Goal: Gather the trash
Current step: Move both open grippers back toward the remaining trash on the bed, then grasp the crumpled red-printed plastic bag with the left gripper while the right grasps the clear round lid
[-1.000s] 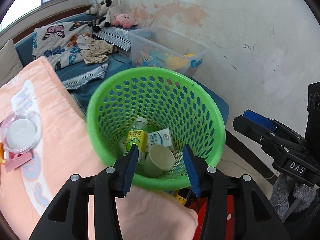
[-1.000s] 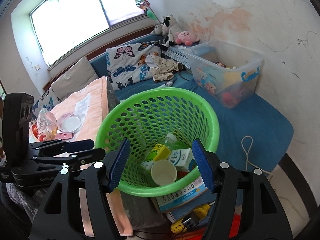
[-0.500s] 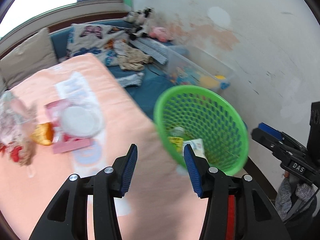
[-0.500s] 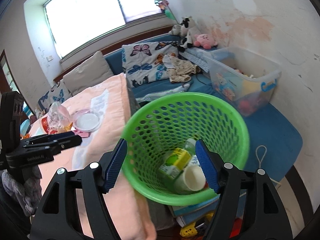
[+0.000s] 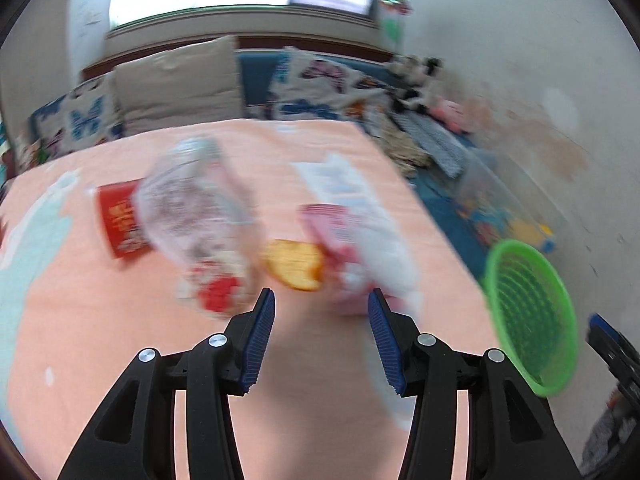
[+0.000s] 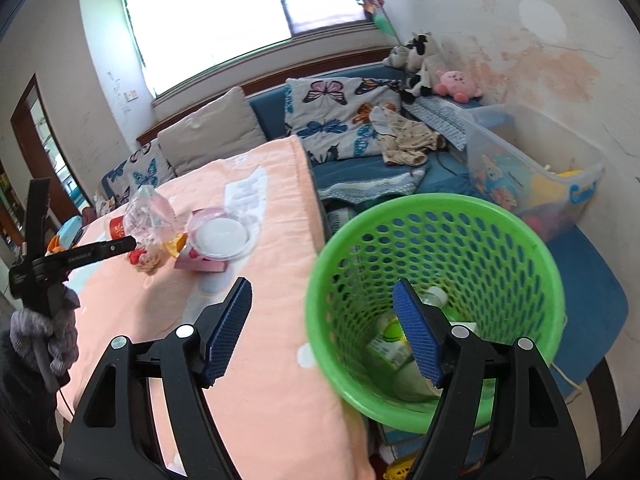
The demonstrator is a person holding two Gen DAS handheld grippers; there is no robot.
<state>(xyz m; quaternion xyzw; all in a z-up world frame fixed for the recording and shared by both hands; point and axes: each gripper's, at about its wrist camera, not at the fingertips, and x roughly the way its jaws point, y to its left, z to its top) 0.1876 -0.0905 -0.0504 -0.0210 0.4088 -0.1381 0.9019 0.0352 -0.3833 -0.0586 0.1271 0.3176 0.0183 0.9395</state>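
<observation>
A green perforated basket (image 6: pixel 436 240) stands off the right edge of the peach-covered table (image 6: pixel 256 360) and holds a bottle, cartons and a cup; it also shows in the left wrist view (image 5: pixel 532 316). On the table lie a crumpled clear plastic bag (image 5: pixel 192 204), a red packet (image 5: pixel 118 220), an orange snack piece (image 5: pixel 294 264) and a clear lidded round container on pink packaging (image 6: pixel 220 236). My left gripper (image 5: pixel 320 340) is open and empty, just short of the snack piece. My right gripper (image 6: pixel 324 328) is open and empty, straddling the basket's near rim.
A blue sofa with beige and butterfly cushions (image 6: pixel 340 120) runs behind the table. A clear storage box of toys (image 6: pixel 532 176) sits at the right by the stained wall. Plush toys (image 6: pixel 424 60) sit in the corner. The left wrist view is motion-blurred.
My left gripper has swung left from above the basket to over the table's trash. My right gripper has shifted left, so the basket sits further right in its view. Both stay open.
</observation>
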